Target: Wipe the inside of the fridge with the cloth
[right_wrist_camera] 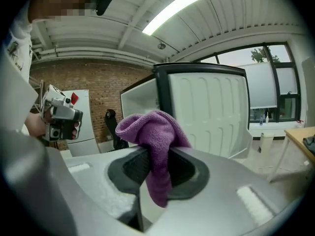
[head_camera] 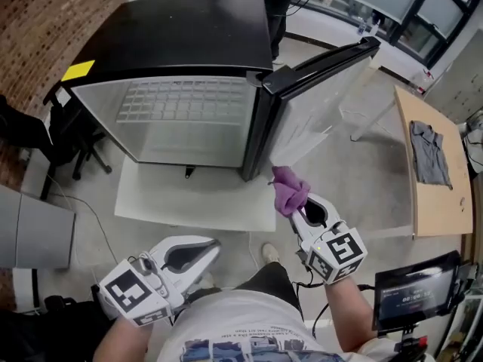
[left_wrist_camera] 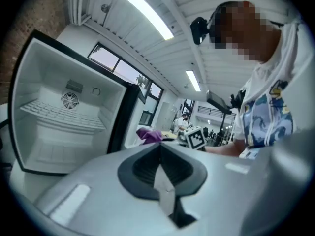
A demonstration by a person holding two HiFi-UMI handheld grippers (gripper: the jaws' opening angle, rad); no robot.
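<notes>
The right hand-held gripper (head_camera: 302, 211) is clamped on the purple cloth (head_camera: 289, 188), which is bunched above its jaws. Both are held just before the fridge (head_camera: 189, 36), at its hinge-side corner below the open door (head_camera: 317, 89). The cavity lies forward and leftward. The left hand-held gripper (head_camera: 210, 249), closed and empty, is held farther from the fridge.

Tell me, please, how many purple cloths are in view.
1. The purple cloth is clamped between the fingers of the right gripper, near the open fridge door. None shows inside the fridge, though part of it is hidden.
</notes>
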